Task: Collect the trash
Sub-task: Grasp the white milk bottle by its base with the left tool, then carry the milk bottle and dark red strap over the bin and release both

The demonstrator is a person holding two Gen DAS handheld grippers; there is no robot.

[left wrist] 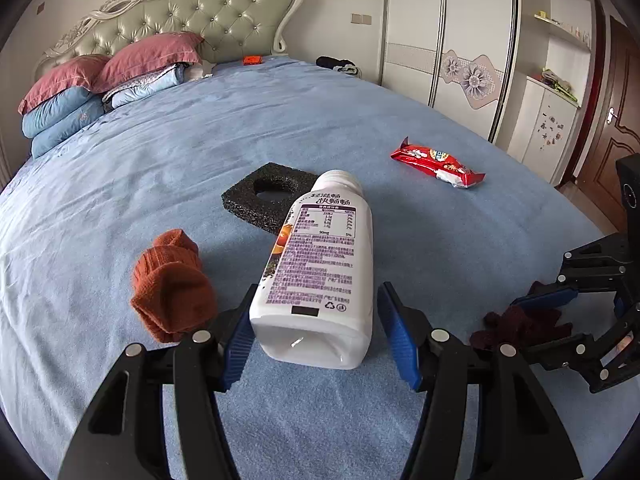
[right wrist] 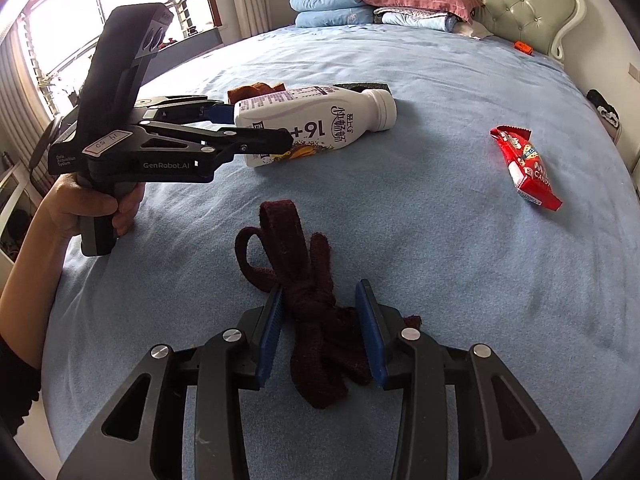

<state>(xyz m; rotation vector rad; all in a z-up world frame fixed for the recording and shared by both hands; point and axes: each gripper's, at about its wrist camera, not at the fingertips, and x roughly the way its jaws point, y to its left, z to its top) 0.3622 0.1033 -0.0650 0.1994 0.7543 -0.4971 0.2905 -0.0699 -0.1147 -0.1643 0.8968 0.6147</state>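
Note:
A white plastic bottle [left wrist: 316,272] with a purple label lies on its side on the blue bed, cap pointing away. My left gripper [left wrist: 316,328] is open, its blue pads on either side of the bottle's base; it also shows in the right wrist view [right wrist: 256,128], as does the bottle [right wrist: 320,120]. My right gripper [right wrist: 320,328] is open around a knotted dark maroon knit piece [right wrist: 308,304], which also shows in the left wrist view [left wrist: 516,324]. A red candy wrapper [left wrist: 436,162] lies further right, also visible in the right wrist view [right wrist: 524,166].
An orange knit item [left wrist: 172,292] lies left of the bottle. A black foam block with a round hole [left wrist: 268,196] sits behind it. Pillows [left wrist: 100,76] are stacked at the headboard. A wardrobe [left wrist: 452,40] and door stand to the right; a window [right wrist: 100,0] is on the left.

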